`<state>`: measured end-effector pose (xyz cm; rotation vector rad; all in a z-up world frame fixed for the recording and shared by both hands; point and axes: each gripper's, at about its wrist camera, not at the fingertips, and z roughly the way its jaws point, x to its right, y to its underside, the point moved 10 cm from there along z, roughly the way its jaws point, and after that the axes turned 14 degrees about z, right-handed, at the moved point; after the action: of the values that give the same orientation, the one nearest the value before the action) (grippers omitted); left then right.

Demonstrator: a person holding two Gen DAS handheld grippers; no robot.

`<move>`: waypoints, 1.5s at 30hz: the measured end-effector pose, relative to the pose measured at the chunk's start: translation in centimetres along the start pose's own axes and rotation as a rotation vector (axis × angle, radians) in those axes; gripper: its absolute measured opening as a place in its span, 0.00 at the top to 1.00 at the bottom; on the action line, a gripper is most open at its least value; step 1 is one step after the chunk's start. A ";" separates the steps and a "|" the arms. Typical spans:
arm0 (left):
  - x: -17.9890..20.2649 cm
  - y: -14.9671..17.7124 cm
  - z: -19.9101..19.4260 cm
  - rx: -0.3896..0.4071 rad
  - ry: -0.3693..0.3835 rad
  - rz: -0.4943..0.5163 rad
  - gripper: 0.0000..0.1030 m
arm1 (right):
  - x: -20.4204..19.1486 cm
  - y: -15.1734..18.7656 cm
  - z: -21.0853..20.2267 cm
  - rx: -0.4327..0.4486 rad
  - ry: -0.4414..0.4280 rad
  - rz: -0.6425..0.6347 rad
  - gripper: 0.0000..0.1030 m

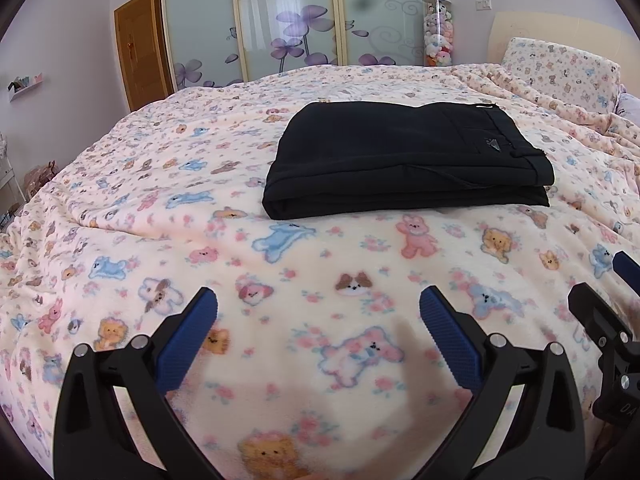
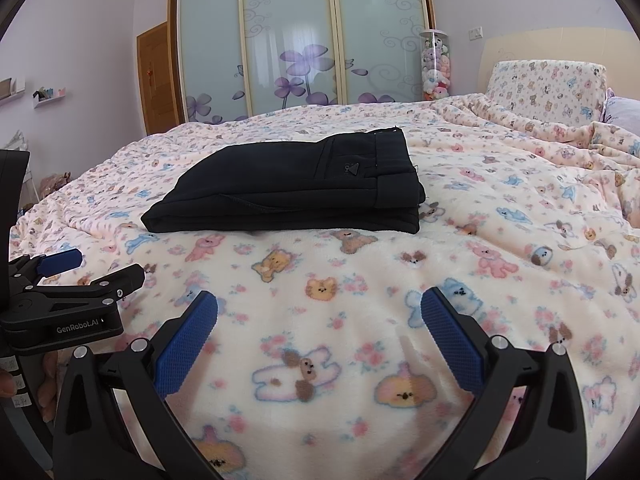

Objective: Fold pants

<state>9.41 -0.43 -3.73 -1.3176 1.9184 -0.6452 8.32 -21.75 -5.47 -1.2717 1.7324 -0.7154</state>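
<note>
Black pants (image 1: 404, 160) lie folded into a compact rectangle on the bed, waistband to the right; they also show in the right wrist view (image 2: 296, 188). My left gripper (image 1: 318, 304) is open and empty, hovering over the blanket well short of the pants. My right gripper (image 2: 319, 308) is open and empty too, also short of the pants. The right gripper shows at the right edge of the left wrist view (image 1: 600, 316); the left gripper shows at the left edge of the right wrist view (image 2: 72, 280).
The bed is covered by a cream blanket (image 1: 160, 208) printed with cartoon animals. A pillow (image 2: 548, 88) and headboard are at the far right. A sliding-door wardrobe (image 2: 300, 40), a tube of plush toys (image 2: 435, 66) and a wooden door (image 2: 154, 76) stand behind.
</note>
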 end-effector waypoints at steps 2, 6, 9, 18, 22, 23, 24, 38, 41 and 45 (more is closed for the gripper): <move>0.0 0.0 0.0 0.001 0.000 -0.001 0.02 | 0.0 0.0 0.0 0.000 0.000 0.000 0.01; 0.0 0.0 0.0 0.000 -0.001 0.000 0.02 | 0.0 0.0 0.0 0.000 0.000 0.000 0.01; 0.1 0.1 0.1 -0.004 -0.003 0.002 0.02 | 0.1 0.0 0.1 -0.003 -0.002 0.002 0.01; 0.2 0.1 0.2 -0.004 0.003 0.004 0.02 | 0.2 0.1 0.3 -0.007 -0.006 0.003 0.01; 0.1 0.1 0.2 -0.004 0.003 0.003 0.02 | 0.3 0.1 0.4 -0.008 -0.007 0.003 0.01; 0.1 0.1 0.3 -0.004 0.004 0.003 0.02 | 0.3 0.2 0.4 -0.008 -0.007 0.003 0.01; 0.1 0.1 0.3 -0.005 0.005 0.002 0.02 | 0.3 0.2 0.4 -0.008 -0.007 0.003 0.01; 0.2 0.2 0.6 -0.010 0.012 0.000 0.02 | 0.3 0.3 0.5 -0.011 -0.008 0.003 0.01; 0.1 0.2 0.6 -0.010 0.012 0.001 0.02 | 0.3 0.1 0.5 -0.010 -0.008 0.003 0.01; 0.1 0.2 0.6 -0.011 0.012 0.000 0.02 | 0.3 0.1 0.5 -0.010 -0.008 0.003 0.01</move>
<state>9.72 -0.41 -4.28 -1.3237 1.9341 -0.6449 8.63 -22.01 -5.92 -1.2772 1.7331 -0.6996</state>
